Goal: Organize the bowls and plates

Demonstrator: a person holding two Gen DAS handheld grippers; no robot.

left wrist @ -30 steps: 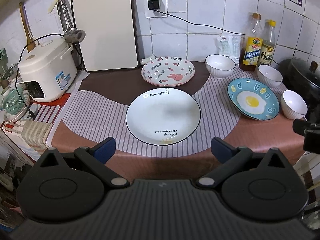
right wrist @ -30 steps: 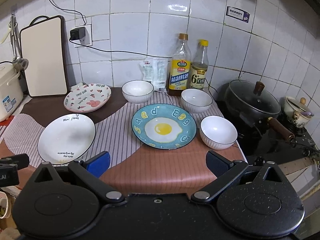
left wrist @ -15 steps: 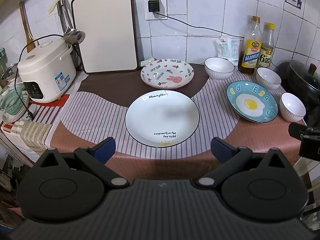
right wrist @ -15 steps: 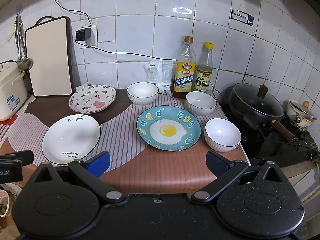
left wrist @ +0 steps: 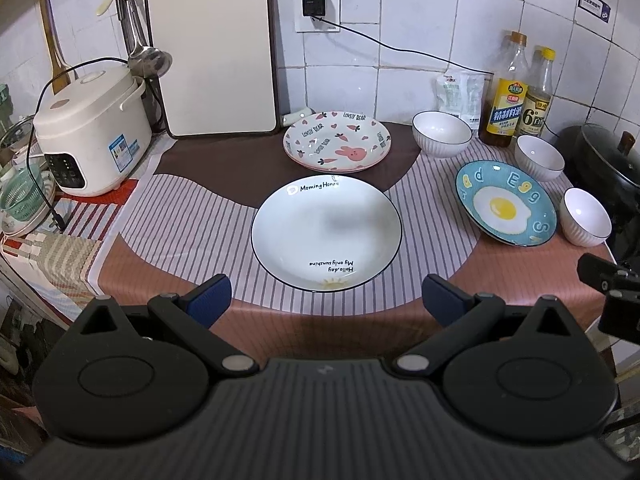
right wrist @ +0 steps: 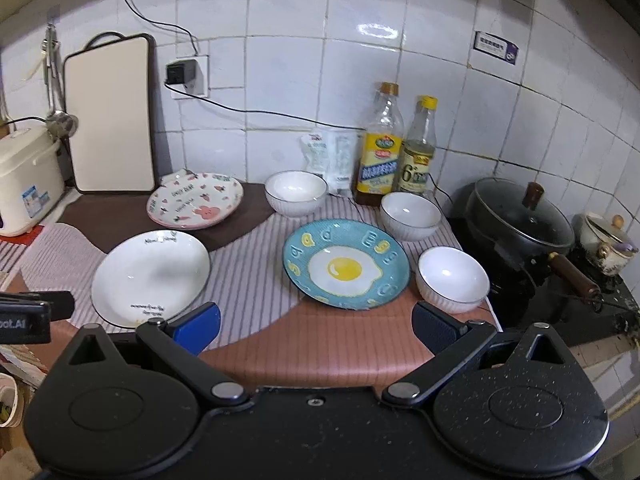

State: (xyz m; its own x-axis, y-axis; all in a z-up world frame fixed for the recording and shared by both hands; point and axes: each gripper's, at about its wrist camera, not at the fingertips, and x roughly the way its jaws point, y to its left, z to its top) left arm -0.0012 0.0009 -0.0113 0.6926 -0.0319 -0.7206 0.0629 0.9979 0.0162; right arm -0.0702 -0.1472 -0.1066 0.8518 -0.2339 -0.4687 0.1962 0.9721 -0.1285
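Three plates lie on the counter: a white plate with black lettering, a pink bunny plate behind it, and a blue fried-egg plate to the right. Three white bowls stand around the blue plate: one at the back, one by the bottles, one at the right edge. My left gripper is open and empty before the white plate. My right gripper is open and empty before the blue plate.
A rice cooker and an upright cutting board stand at the back left. Two bottles stand against the tiled wall. A black lidded pan sits on the stove to the right. A striped mat covers the counter.
Both grippers have drawn back and risen slightly, so the dishes look a little smaller and lower. Nothing on the counter has moved; both grippers stay open.
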